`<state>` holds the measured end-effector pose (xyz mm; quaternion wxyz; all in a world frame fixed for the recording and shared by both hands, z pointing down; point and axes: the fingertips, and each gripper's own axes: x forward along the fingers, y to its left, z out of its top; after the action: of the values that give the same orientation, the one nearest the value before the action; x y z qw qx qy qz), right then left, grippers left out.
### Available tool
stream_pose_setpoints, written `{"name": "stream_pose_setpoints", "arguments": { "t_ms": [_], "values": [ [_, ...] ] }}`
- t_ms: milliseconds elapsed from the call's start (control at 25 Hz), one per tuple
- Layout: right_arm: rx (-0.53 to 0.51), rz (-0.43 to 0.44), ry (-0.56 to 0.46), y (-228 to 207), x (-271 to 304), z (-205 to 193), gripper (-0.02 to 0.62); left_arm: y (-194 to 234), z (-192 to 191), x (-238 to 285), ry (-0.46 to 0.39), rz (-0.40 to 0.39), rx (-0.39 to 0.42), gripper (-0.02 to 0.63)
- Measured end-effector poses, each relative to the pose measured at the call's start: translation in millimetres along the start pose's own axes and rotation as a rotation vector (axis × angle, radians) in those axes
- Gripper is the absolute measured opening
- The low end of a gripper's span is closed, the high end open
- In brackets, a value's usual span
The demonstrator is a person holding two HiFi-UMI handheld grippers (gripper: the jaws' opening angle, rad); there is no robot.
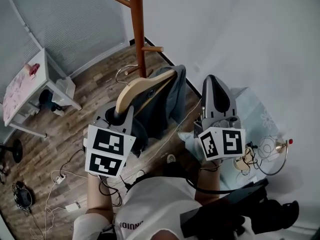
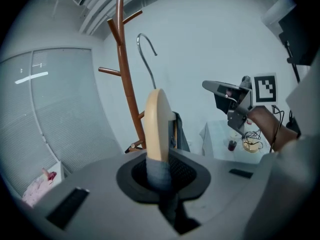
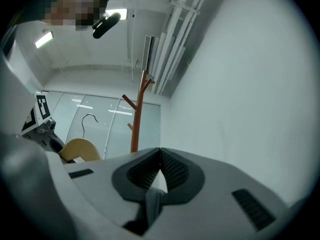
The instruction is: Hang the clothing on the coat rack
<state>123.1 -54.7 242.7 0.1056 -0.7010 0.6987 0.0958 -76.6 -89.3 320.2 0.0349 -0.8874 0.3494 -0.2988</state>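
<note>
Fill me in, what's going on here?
A person holds a gripper in each hand. The left gripper is clamped on one end of a wooden hanger carrying a grey garment, close to the coat rack. Its hook is on no peg yet. The right gripper is shut and empty.

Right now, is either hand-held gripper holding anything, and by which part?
Left hand-held gripper clamps the hanger by one cloth-covered arm end; right hand-held gripper holds nothing.
</note>
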Motion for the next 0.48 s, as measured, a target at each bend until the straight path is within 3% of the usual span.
{"name": "stream_pose_setpoints", "arguments": {
  "t_ms": [480],
  "values": [
    [0.064,0.198,0.002,-32.7,54.7,0.4,0.020,-3.1,27.9,36.5,0.072,0.124,-0.117,0.034]
  ]
}}
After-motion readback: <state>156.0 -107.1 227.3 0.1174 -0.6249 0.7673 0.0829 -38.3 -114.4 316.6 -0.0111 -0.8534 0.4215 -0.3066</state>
